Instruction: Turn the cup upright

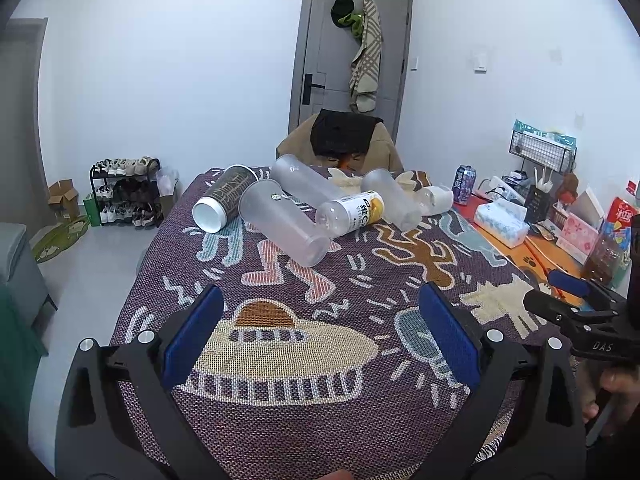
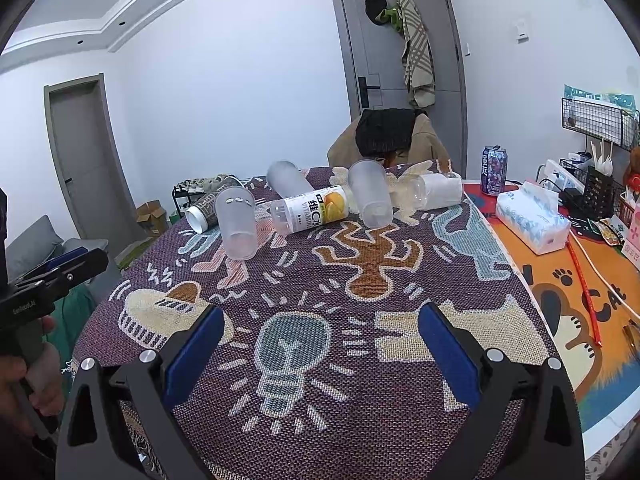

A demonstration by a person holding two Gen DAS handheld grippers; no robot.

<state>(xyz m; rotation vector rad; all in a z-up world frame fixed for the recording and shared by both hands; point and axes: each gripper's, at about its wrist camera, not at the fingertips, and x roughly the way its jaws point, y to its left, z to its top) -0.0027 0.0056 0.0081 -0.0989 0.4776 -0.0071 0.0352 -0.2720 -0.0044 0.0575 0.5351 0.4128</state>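
Several cups and bottles lie on their sides at the far end of the patterned cloth. A frosted plastic cup lies nearest. Behind it lie a dark patterned paper cup, a second frosted cup, a third frosted cup, a labelled vitamin bottle and a clear bottle. My left gripper is open and empty above the near cloth. My right gripper is open and empty too, well short of the cups.
The woven cloth covers the table. On the right lie an orange mat, a tissue pack, a drink can and a wire rack. A chair with clothes stands behind the table.
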